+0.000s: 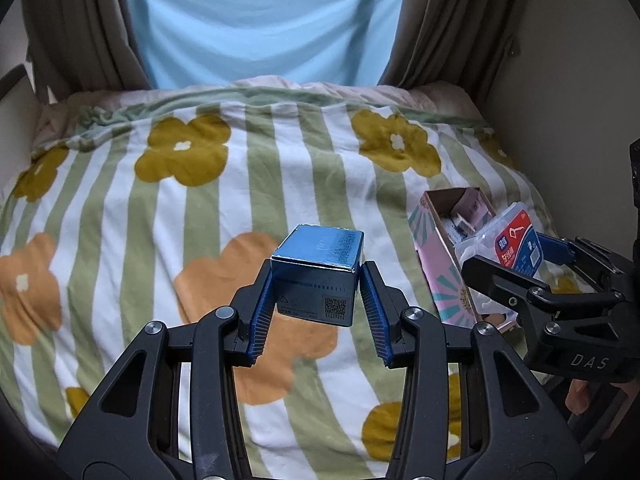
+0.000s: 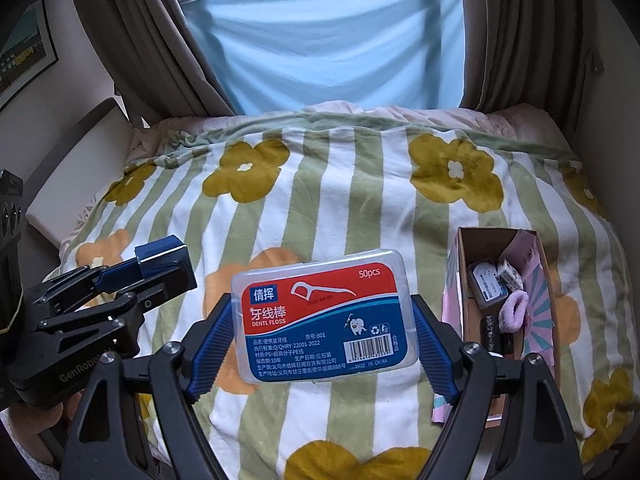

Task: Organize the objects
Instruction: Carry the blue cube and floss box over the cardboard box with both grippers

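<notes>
Above the bed (image 2: 340, 208), near its right edge, both claws hang clear of the flowered blanket, each carrying one item.

Item 1: blue box (image 1: 318, 276). Small carton with a printed code on its near face. Held by the left claw (image 1: 318, 280), whose blue pads press its two side faces; the jaws stand close together, as narrow as the box allows. It is off the blanket with nothing under it, and sits level, so the grip looks secure. In the right wrist view the same claw (image 2: 160, 266) shows at left, box at its tips.

Item 2: floss case (image 2: 324, 316). Flat clear plastic case, red and blue label, marked 50pcs. Held by the right claw (image 2: 324, 332), jaws spread wide because the case is gripped across its long dimension, pads on the two short ends. Label faces up, case roughly level, off the blanket.

Item 3: carton (image 2: 464, 280). Open-topped pink cardboard container lying on the blanket by the bed's right edge. It already holds small items: another clear case, a pink hair tie, dark pieces too small to name. Judged to be the collecting place, which explains why both items are lifted and carried rather than set down.

Position: floss case just left of the carton; blue box further left, toward the bed's middle. Neither is over the opening yet. Free room inside the carton looks limited, so placing may need care.
</notes>
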The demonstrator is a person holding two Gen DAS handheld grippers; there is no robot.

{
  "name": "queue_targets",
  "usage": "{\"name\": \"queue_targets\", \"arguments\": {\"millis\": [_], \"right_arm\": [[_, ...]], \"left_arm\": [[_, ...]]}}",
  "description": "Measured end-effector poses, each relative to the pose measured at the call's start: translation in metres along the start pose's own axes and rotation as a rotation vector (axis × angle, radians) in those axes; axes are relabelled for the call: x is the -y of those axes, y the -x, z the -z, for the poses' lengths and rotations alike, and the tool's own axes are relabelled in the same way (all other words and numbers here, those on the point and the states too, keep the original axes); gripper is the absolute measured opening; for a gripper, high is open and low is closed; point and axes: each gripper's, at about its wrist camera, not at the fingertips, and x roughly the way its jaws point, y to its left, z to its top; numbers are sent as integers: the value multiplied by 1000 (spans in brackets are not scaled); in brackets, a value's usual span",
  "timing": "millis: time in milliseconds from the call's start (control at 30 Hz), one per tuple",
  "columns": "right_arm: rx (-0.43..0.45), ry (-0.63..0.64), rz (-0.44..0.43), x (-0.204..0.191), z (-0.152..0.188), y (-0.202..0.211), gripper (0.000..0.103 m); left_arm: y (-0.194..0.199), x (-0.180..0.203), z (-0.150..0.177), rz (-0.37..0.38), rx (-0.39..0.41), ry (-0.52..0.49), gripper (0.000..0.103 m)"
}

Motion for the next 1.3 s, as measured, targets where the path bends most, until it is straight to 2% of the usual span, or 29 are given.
{"name": "queue_targets", "arguments": {"millis": [300,633,933,1300], "right_arm": [[34,-63,61,40,-3,20,80],[-10,-159,184,125,20,32,80],[-120,-229,262,198,56,3,80],[-231,-302,260,251,99,-68,80]], "left_arm": [[-5,29,-14,37,6,-46,38],[-49,104,-39,143,-24,-138,38],[-127,187,-55,230,-109,-237,38],[-264,276,-34,290,-257,-384,38]]}}
